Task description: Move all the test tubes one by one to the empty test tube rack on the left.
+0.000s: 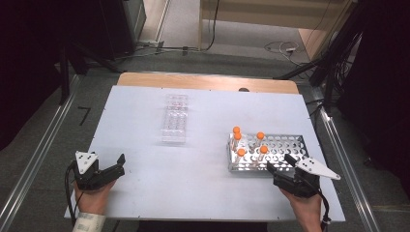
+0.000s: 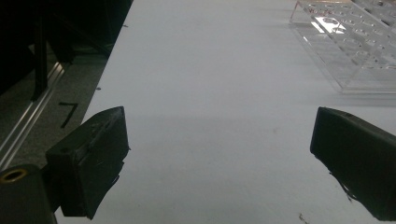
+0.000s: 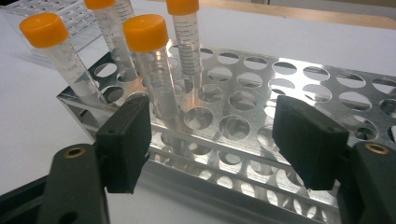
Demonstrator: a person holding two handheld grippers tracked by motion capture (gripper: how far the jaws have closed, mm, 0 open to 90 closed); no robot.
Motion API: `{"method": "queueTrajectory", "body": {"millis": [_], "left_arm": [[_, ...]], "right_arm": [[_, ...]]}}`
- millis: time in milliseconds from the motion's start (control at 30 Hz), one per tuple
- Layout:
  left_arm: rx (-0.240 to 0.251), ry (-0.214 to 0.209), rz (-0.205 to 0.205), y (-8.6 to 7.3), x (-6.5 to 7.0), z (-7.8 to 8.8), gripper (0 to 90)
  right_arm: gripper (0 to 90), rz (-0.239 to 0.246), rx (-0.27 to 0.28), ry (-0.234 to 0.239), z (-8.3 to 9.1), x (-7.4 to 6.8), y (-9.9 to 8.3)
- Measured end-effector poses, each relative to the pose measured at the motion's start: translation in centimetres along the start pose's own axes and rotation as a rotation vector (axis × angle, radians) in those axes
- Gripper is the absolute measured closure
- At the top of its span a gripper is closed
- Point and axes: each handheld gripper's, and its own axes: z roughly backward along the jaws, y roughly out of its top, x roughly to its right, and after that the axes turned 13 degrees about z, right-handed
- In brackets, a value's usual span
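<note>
the right gripper (image 3: 212, 140) sits at the near edge of the metal tube rack (image 1: 285, 145), jaws parted with nothing between them. just beyond its left jaw stands the nearest orange-capped tube (image 3: 152, 70), upright in a near-row hole, and three more capped tubes cluster behind it at the rack's left end; one at the corner (image 3: 65, 60) leans a little. these look like light, clear plastic centrifuge tubes, stiff but smooth-walled and likely slippery, so i'd judge the best hold is across the body just under the cap, where the cap's lip would stop a slide, lifting straight up to clear the hole. the left gripper (image 1: 104, 170) rests at the near left of the white table (image 1: 145, 193), jaws wide apart and empty. farther off, mid-table, lies a clear plastic tube rack (image 1: 174, 118), empty as far as i can tell.
</note>
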Motion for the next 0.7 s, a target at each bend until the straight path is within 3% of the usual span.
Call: {"method": "queueTrajectory", "body": {"millis": [233, 433, 700], "left_arm": [[0.001, -0.004, 0.001, 0.0, 0.1, 0.0, 4.7], [0.0, -0.011, -0.003, 0.0, 0.3, 0.1, 4.7], [0.0, -0.003, -0.001, 0.0, 0.2, 0.1, 4.7]], "right_arm": [[31.9, 0.002, 0.017, 0.014, -0.3, -0.3, 0.3], [41.4, 0.038, 0.03, 0.04, -1.1, -1.0, 0.7], [55.2, 0.076, 0.029, 0.035, -2.3, -1.8, 1.1]]}}
